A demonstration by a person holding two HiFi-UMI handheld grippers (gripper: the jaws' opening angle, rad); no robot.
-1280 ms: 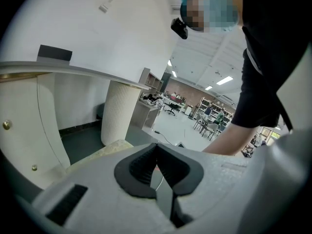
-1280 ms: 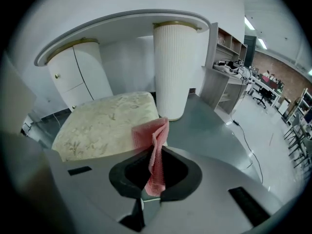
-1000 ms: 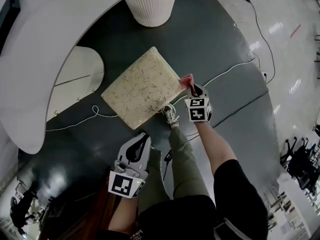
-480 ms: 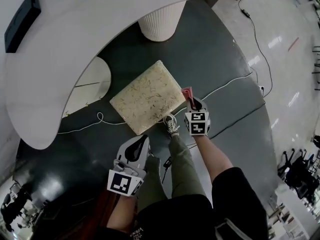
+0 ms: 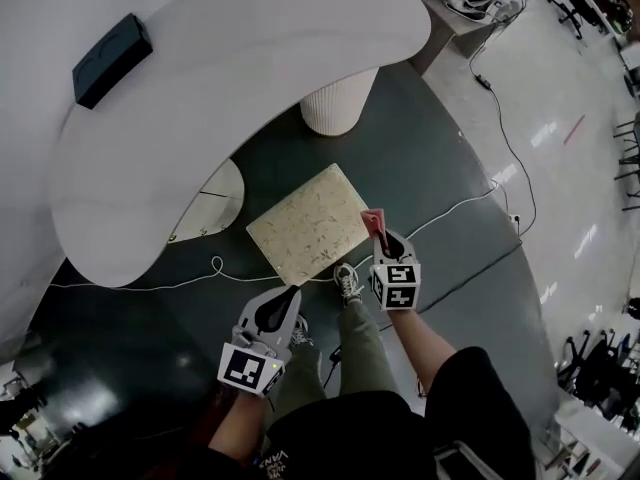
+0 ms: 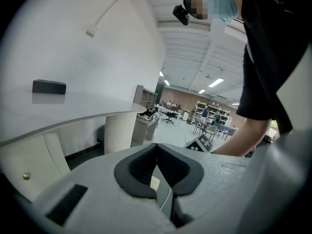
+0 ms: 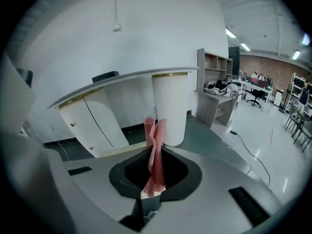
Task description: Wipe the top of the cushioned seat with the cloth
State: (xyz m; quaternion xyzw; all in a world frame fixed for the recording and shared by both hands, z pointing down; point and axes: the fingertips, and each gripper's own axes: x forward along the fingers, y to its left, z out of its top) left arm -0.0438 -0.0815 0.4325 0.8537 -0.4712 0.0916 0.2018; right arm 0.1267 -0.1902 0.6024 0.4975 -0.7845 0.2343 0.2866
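Cushioned seat, pale with a speckled pattern, lies flat on the dark floor under the edge of the curved white table, near its ribbed pedestal. The right gripper hangs just beside the seat's right corner, its jaws pressed onto the pink cloth, which sticks up from them in a folded strip. The left gripper is below the seat's near corner, apart from it, jaws pressed together on nothing.

Black shirt, olive trousers, grey sneakers
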